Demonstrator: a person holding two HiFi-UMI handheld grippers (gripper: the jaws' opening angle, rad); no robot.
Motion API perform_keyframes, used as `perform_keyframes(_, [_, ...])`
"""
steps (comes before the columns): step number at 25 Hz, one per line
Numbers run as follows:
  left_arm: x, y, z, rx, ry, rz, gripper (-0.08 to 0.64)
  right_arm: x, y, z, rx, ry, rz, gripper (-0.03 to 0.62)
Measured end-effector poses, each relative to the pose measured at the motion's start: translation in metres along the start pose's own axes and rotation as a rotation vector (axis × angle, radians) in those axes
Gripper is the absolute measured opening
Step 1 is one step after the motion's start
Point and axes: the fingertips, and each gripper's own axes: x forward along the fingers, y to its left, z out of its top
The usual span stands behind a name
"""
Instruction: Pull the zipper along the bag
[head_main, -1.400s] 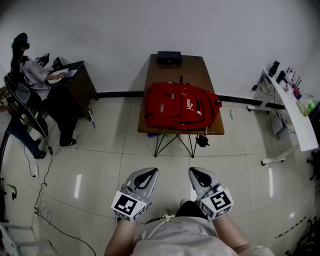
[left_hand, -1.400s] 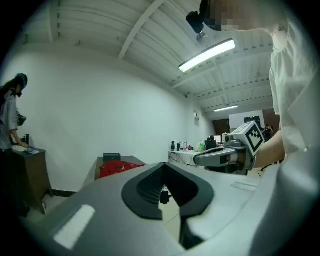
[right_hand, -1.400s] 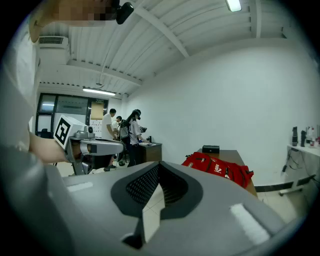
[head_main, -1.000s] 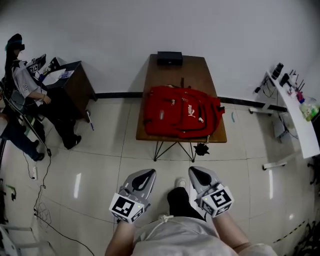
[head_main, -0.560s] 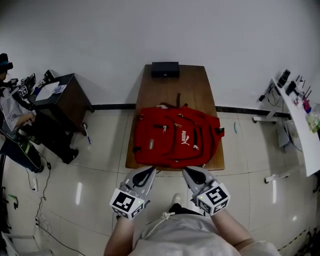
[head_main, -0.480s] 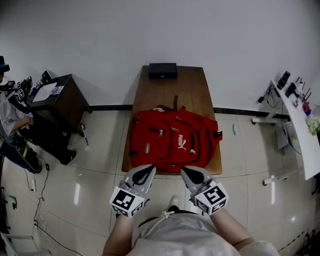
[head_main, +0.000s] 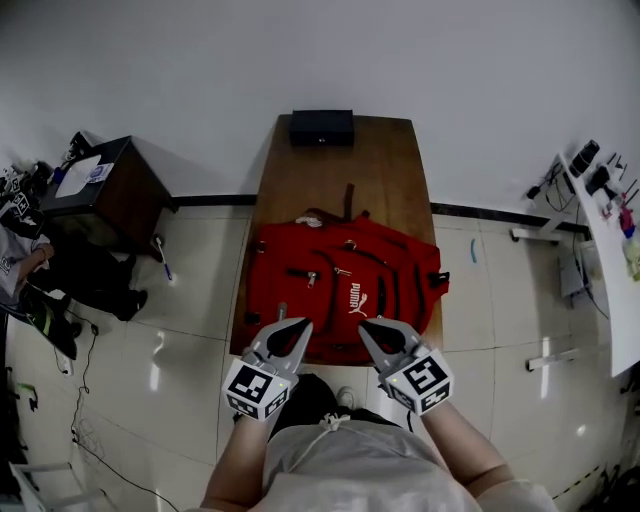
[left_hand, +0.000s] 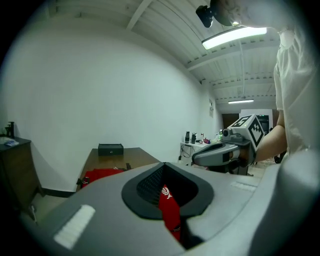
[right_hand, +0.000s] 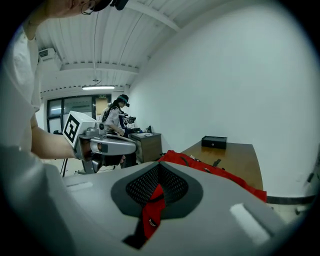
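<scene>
A long brown wooden table (head_main: 340, 165) stands with its far end at the white wall, and the red fabric backpack (head_main: 345, 295) lies flat on the near half of this table, its front side up and its dark strap pointing to the far end. A small silvery zipper pull (head_main: 311, 279) shows on the front of the backpack. At the far end of the table sits a flat black box (head_main: 322, 127). The person stands at the near end of the table and holds both tools over the near edge, side by side and a little apart. The left gripper (head_main: 296, 325) has its two grey jaws pressed together at the tips, with nothing between them; only the red fabric shows through their dark opening. The right gripper (head_main: 368, 326) is the same, jaws together and empty. To the left of the table stands a dark wooden desk (head_main: 105, 195).
</scene>
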Motion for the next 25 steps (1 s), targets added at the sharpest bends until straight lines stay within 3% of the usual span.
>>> perform_keyframes(5, [0.036,0.029,-0.013,-0.001,0.059,-0.016,0.006,0.033,-0.025,-0.01,-0.022,0.11,0.007,0.005])
perform_keyframes(12, [0.088,0.066,-0.034,-0.002,0.145,-0.078,0.006,0.087,-0.074,-0.029,-0.067,0.184,-0.035,0.016])
perform_keyframes(15, [0.106,0.079,-0.048,-0.024,0.192,-0.101,0.006,0.108,-0.089,-0.04,-0.098,0.238,-0.033,0.057])
perform_keyframes(20, [0.135,0.083,-0.066,-0.002,0.272,-0.164,0.006,0.132,-0.107,-0.066,-0.122,0.327,0.0,0.087])
perform_keyframes(25, [0.15,0.083,-0.069,0.017,0.293,-0.185,0.006,0.14,-0.107,-0.072,-0.112,0.333,0.021,0.079])
